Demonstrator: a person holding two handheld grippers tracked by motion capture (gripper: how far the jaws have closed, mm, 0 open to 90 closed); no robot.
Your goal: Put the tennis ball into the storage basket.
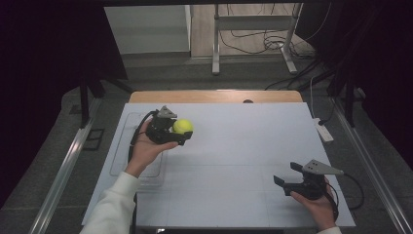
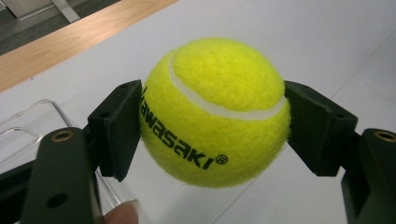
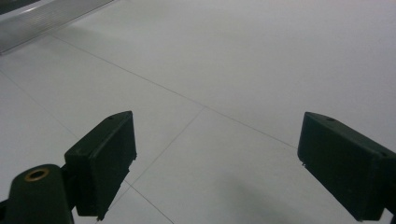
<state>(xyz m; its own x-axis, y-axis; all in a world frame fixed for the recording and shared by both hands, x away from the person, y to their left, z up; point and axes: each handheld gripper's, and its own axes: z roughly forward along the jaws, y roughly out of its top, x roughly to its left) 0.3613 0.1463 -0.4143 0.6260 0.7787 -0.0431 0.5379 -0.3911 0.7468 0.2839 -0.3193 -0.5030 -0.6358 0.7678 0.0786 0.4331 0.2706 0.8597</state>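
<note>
Left gripper (image 1: 181,132) has the tennis ball (image 1: 183,126) clamped tight, one black jaw pressed into each side of the yellow felt, and it's held over the white desk (image 1: 234,156) toward the far left corner. In the left gripper view the tennis ball (image 2: 215,112) sits square between the pads, black lettering facing the camera, the white seam curving across the top. Just under and beside that hand lies a clear plastic tray (image 1: 122,161), flat along the desk's left edge. Over near the right front corner, the right gripper (image 1: 287,176) hangs just above the board with its jaws spread wide apart, nothing between them; in the right gripper view there's bare white surface with thin seam lines between the two pads.
</note>
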